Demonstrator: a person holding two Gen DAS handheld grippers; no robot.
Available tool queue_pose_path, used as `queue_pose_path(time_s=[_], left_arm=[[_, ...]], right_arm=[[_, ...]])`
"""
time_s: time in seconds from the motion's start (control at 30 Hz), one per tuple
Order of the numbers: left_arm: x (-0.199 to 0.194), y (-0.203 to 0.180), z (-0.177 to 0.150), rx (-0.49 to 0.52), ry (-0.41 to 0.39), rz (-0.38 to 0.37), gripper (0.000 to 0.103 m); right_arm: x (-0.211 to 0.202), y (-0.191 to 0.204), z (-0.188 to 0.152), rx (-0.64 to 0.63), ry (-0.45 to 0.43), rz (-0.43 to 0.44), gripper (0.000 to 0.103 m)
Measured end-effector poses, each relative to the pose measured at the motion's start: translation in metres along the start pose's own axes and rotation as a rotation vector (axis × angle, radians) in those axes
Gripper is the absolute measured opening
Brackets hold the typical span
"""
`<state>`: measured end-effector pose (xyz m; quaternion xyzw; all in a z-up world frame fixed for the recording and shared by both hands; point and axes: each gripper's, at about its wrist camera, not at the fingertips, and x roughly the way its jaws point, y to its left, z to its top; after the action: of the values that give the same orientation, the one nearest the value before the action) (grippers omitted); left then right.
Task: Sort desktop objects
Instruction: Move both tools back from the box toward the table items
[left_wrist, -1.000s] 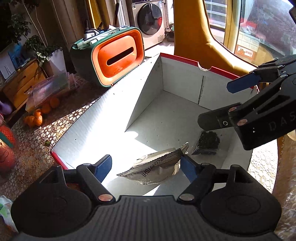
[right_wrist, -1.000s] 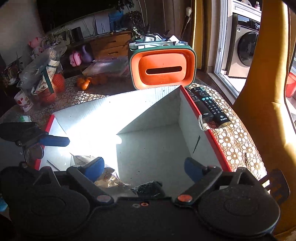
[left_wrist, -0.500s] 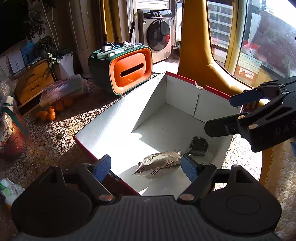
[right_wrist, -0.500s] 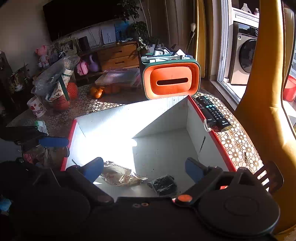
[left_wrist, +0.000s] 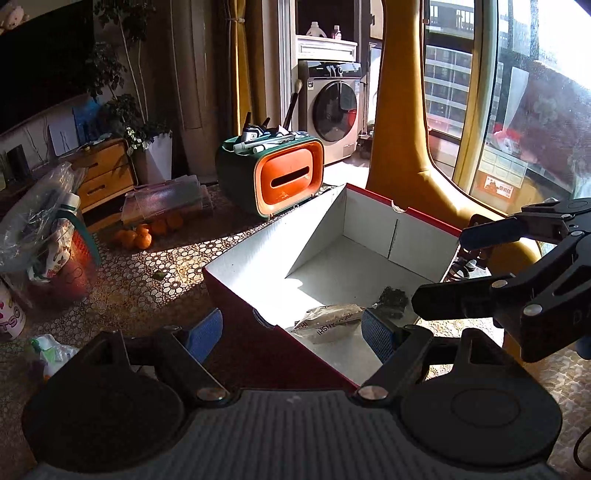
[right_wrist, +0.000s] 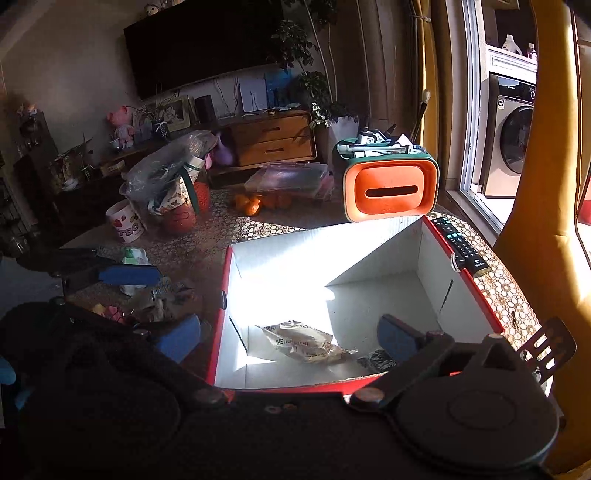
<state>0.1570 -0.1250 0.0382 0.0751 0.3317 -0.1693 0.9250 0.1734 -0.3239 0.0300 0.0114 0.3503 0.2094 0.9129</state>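
A red cardboard box with a white inside stands open on the table. In it lie a crumpled silver snack packet and a small dark wad. My left gripper is open and empty, above the box's near left corner. My right gripper is open and empty, over the box's near edge; it also shows in the left wrist view at the right. Loose wrappers lie left of the box.
An orange and green tissue box with pens on top stands behind the box. A remote lies along its right side. Oranges, a bagged basket, a white cup and a yellow chair surround it.
Both grippers have pulled up and back from inside the box, open and empty. The packet and dark wad stay on the box floor.
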Motion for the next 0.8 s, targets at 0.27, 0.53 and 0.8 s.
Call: queue_pose_path(time_s=[0.27, 0.53, 0.8], left_arm=[[-0.042, 0.023, -0.030, -0.021, -0.042, 0.056, 0.084], [-0.078, 0.054, -0.066, -0.107, -0.054, 0.097, 0.085], [-0.108, 0.080, -0.112, -0.170, -0.040, 0.144, 0.085]], right_arm=[[-0.018, 0.048, -0.017, -0.053, -0.062, 0.035, 0.103], [-0.020, 0.093, -0.042, -0.059, -0.091, 0.106, 0.103], [-0.018, 0.121, -0.062, 0.014, -0.137, 0.167, 0.103]])
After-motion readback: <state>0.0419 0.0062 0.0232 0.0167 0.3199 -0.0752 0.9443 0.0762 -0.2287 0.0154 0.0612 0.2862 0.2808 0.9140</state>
